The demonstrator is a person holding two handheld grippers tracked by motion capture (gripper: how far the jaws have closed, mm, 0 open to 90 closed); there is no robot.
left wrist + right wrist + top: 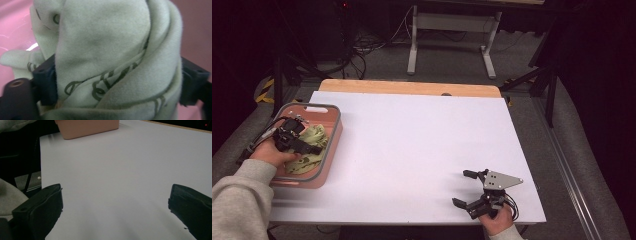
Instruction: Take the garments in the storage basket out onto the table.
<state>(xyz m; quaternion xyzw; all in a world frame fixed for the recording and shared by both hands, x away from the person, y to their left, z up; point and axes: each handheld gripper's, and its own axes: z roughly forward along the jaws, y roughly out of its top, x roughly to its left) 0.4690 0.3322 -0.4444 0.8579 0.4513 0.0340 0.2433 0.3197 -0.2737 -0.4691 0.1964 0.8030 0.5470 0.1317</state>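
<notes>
Cloth (117, 50), pale, soft, printed, bunched between left tongs (314, 148), pink tub (333, 142).

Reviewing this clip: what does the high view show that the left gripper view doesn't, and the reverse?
High view alone: the whole white table, the pink basket's grey rim, the right gripper resting open near the front edge, both sleeves, and the floor with stands beyond.

Left gripper view alone: close detail of the cloth, with its weave, dark printed lettering and folds bunched between the two black jaws.

Both: the pale green cloth in the pink basket, with the left gripper at it.
</notes>
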